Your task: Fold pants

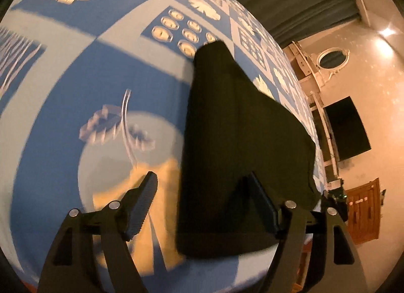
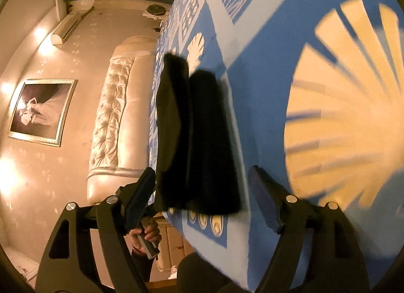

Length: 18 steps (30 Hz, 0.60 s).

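Pants: dark, soft, matte bundle lying folded on blue patterned bedspread. Left gripper and right gripper: jaws wide, pads w/ ribbed faces clear of cloth, nothing held, probably bc fold is done. Beyond: tufted cream headboard.

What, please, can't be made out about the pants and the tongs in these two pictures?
- Pants, left view: seams and waistband lost in darkness and blur; the right finger covers part.
- Pants, right view: fold layers blurred.
- Hand, right view: partly behind the left finger.
- Bedspread: print smeared.
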Tool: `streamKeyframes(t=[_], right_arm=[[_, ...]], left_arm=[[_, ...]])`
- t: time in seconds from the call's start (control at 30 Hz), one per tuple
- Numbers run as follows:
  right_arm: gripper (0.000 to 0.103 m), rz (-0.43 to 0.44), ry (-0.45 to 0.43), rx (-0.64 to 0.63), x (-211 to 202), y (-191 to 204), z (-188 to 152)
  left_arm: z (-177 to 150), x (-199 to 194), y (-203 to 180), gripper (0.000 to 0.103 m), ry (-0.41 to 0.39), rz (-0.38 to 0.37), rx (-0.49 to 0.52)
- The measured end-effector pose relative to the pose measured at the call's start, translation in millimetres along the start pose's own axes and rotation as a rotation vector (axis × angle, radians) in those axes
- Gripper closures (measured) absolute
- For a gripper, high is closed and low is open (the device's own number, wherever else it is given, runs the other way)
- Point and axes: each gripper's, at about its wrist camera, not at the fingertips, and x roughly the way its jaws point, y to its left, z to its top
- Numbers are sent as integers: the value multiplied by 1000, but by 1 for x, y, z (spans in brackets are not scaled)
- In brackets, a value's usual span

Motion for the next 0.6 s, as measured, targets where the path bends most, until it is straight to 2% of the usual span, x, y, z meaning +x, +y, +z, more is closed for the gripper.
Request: streamKeyframes(t=[0.13, 0.3, 0.43, 0.47, 0.5, 0.57, 0.6], right_arm=[[26, 8, -11, -23, 6, 5, -16], [13, 13, -28, 10, 18, 12, -14], [14, -19, -15, 7, 30, 18, -12], [26, -39, -12, -3, 33, 19, -13], [44, -82, 0, -17, 36, 19, -14], [57, -96, 3, -15, 36, 14, -17], [63, -78, 1, -7, 34, 10, -18]], left_arm=[[-17, -2, 1, 27, -3, -18, -21], [-16, 2, 0, 25, -11, -49, -69], [-17, 6, -4, 24, -22, -44, -66], [-18, 6, -6, 24, -27, -39, -59], [-17, 6, -7, 24, -31, -40, -54], [-20, 7, -10, 27, -35, -29, -30], [-19, 8, -10, 38, -32, -24, -16]])
